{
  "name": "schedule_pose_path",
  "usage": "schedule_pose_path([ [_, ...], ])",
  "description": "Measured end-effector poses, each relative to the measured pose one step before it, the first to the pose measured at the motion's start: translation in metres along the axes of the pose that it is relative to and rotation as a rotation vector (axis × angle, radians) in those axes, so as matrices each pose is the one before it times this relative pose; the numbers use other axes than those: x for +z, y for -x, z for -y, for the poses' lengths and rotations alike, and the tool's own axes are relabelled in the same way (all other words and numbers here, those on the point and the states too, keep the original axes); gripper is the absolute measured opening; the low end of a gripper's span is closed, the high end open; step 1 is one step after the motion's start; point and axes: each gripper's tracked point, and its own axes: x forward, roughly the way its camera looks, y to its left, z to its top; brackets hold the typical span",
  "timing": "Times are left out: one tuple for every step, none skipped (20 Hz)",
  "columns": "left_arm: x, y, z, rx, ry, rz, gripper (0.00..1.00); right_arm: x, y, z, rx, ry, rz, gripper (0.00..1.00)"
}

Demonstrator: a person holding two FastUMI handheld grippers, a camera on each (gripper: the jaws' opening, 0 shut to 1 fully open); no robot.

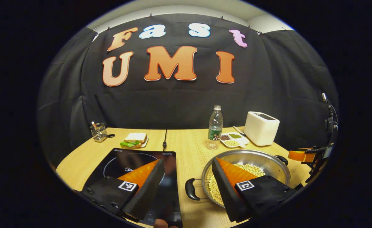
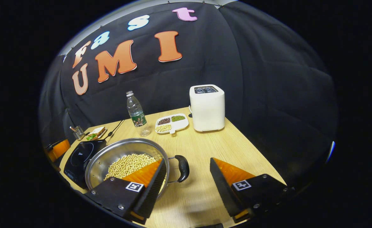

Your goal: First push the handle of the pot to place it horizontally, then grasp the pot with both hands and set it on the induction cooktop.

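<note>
Pot [image 2: 127,158]: on table [image 2: 204,148], just right of cooktop [image 2: 79,158], full of beans [image 2: 125,164].
Left gripper [image 1: 187,177]: spread wide, empty, straddling near handle [image 1: 190,189].
Right gripper [image 2: 187,175]: spread wide, empty, handle [image 2: 182,167] between fingers.
Step, likely: close on both handles together, lift level, avoid spilling.
Count: one pot, two handles, one cooktop, two grippers.
</note>
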Motion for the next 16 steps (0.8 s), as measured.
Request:
schedule_pose_path([
  [-0.00878,-0.00465,0.00506,-0.00602,-0.00269,-0.01993,0.98,-0.00237,-0.00284,-0.00053,-0.00151,0.00728,-0.0069,0.92],
  [-0.00863,-0.00501,0.00441,-0.00553,-0.00674,-0.0194,0.98,-0.0019,-0.00249,-0.00116,0.00057,0.0067,-0.00684,0.94],
  [-0.00809,-0.00446,0.00339,-0.00296,-0.00645,-0.01988,0.98,-0.00131,-0.00312,-0.00152,0.0006,0.00551,-0.00644,0.94],
  [-0.00636,-0.00471,0.00263,-0.00476,-0.00395,-0.01809,0.98,-0.00212,-0.00332,-0.00039,0.00006,0.00599,-0.00745,0.94],
  [-0.00662,-0.00504,0.00352,-0.00409,-0.00139,-0.01587,0.98,-0.00212,-0.00304,-0.00094,-0.00194,0.00625,-0.00794,0.94],
  [-0.00426,-0.00468,0.00226,-0.00561,0.00099,-0.01664,0.97,-0.00227,-0.00352,0.00016,-0.00302,0.00497,-0.00782,0.94],
  [-0.00602,-0.00445,0.00447,-0.01051,0.00108,-0.01464,0.99,-0.00242,-0.00367,-0.00048,-0.00274,0.00363,-0.00926,0.94],
  [-0.00556,-0.0041,0.0031,-0.00733,-0.00092,-0.01809,0.99,-0.00263,-0.00325,-0.00052,-0.00209,0.00111,-0.01004,0.94],
  [-0.00633,-0.00429,0.001,0.00096,-0.00241,-0.02245,0.99,-0.00338,-0.0034,-0.00192,0.00258,0.00249,-0.01196,0.94],
  [-0.00289,-0.0029,-0.0031,0.01738,-0.01432,-0.01543,0.99,-0.00178,-0.00285,-0.00451,0.01107,-0.00181,-0.00418,0.94],
  [-0.00286,-0.00364,-0.00133,0.00231,-0.00974,-0.01479,0.99,-0.00167,-0.00118,-0.00137,0.00196,0.00623,-0.01243,0.94],
  [-0.00352,-0.00327,0.00067,-0.00367,0.00114,-0.01726,0.99,-0.0042,-0.00438,-0.00125,-0.00388,0.00925,-0.0126,0.94],
  [-0.00559,-0.00375,0.00113,-0.00497,0.00417,-0.02679,0.99,-0.0031,-0.00226,-0.0006,-0.00208,0.00905,-0.01088,0.94],
  [-0.00577,-0.00296,-0.00054,-0.00197,0.00712,-0.02881,0.99,-0.00262,-0.00269,-0.00188,0.00112,0.00676,-0.01232,0.94],
  [-0.00598,-0.00463,0.00027,-0.00719,0.0092,-0.02789,0.99,-0.00174,-0.002,-0.00237,0.00608,0.0044,-0.01019,0.94],
  [-0.00478,-0.00332,0.00154,-0.01384,0.00736,-0.02211,0.99,-0.00162,-0.0018,-0.00259,0.00658,0.00078,-0.00876,0.95],
])
